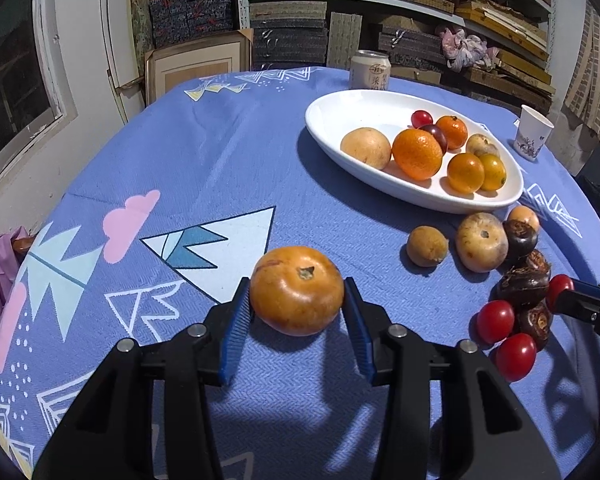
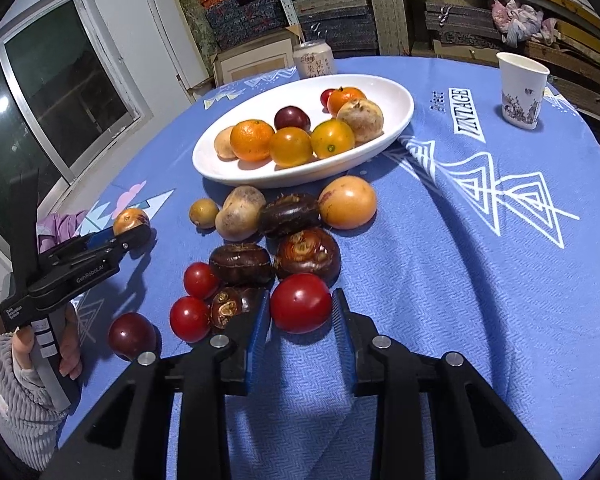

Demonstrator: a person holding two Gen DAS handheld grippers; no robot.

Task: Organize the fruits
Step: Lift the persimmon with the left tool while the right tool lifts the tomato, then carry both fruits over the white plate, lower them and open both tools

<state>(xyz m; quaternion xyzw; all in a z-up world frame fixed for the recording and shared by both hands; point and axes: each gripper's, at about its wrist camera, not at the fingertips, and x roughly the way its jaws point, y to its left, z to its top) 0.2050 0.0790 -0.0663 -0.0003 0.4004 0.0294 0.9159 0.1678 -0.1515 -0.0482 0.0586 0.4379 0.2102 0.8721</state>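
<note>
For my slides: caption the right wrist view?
Right gripper shut on a red tomato before the white dish.

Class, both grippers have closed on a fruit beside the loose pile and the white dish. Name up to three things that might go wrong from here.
1. The right gripper holds a cherry tomato that looks soft; squeezing may split it.
2. Its left finger touches a dark water chestnut; lifting may nudge neighbouring round fruit into rolling.
3. The left gripper grips a smooth orange fruit near its fingertips; it might slip on the way to the white dish.
</note>
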